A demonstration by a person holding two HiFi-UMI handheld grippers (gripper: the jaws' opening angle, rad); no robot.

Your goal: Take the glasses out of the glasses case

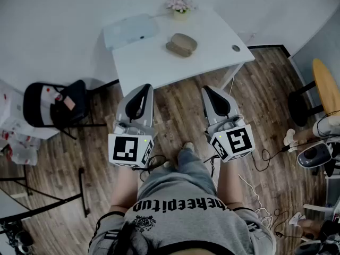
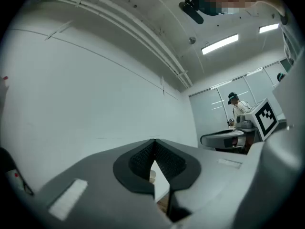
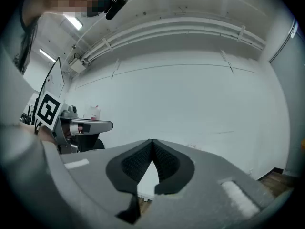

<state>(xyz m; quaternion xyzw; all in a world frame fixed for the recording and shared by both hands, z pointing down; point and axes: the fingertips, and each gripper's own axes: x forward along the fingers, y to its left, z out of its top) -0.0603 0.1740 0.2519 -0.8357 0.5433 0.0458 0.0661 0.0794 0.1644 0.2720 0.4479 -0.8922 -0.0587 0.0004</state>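
Looking down in the head view, the glasses case (image 1: 181, 44) lies on the white worktop (image 1: 159, 68), seemingly shut, though it is small here, with a flower pot (image 1: 179, 7) near it. The left tool (image 1: 144, 87) and right tool (image 1: 206, 90) hang over the wooden floor (image 1: 178, 113), well apart from the case.

In the left gripper view, the left tool (image 2: 153, 143) has its jaws together on nothing.

In the right gripper view, the right tool (image 3: 151, 143) likewise has its jaws pressed tip to tip, empty.

Person: grey T-shirt (image 1: 186, 219), black lettering across it, black-trimmed sleeves (image 1: 103, 230), grey shorts (image 1: 188, 169). Left gripper (image 1: 143, 87) and right gripper (image 1: 205, 90): pale grey shells, black ribbed pads (image 2: 143, 159), each with a white cube (image 1: 130, 149) bearing black square markers.
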